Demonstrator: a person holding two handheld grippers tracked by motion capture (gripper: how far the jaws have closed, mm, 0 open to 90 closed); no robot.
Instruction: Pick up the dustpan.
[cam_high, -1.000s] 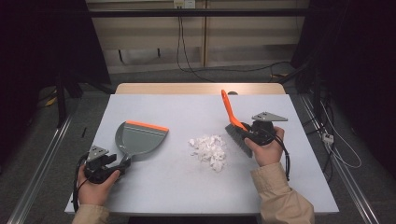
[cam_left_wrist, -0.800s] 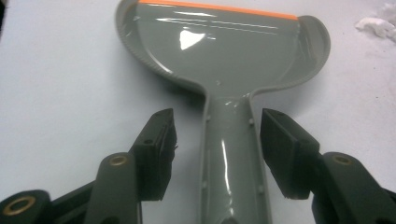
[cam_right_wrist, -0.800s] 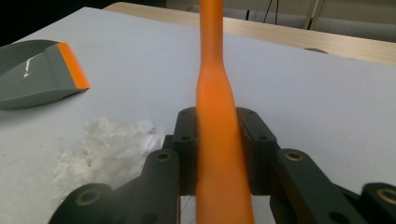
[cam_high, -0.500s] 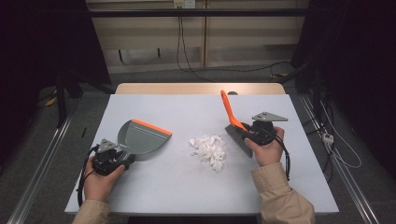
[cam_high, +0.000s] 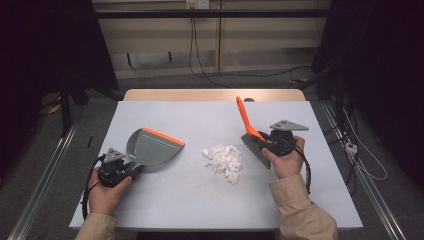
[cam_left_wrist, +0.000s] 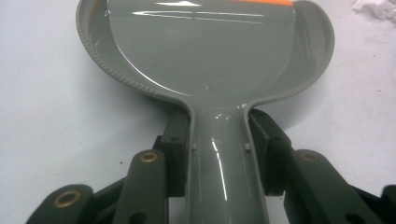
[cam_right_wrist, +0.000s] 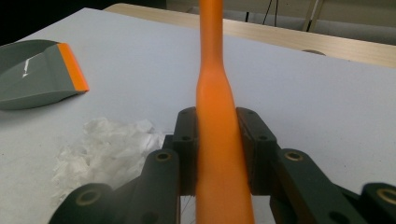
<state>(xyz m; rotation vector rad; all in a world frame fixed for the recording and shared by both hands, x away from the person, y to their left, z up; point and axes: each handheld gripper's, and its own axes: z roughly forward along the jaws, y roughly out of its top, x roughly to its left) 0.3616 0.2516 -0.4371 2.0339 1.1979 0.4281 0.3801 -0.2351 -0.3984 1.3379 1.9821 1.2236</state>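
Left gripper (cam_high: 125, 172), fingers just closed on the grey dustpan (cam_high: 152, 146) handle at 9 o'clock on the surface (cam_high: 210, 115); right gripper (cam_high: 267, 145) clamps the orange brush (cam_high: 246, 120) at 3 o'clock; paper scraps (cam_high: 223, 160) lie between.

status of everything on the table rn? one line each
Dustpan: flat on the table, empty, handle clamped.
Brush: bristles on the table, orange handle up, held.
Paper scraps: loose pile between the dustpan and the brush, unswept.
Left gripper: jaws have just closed on the dustpan handle.
Right gripper: shut on the brush handle.
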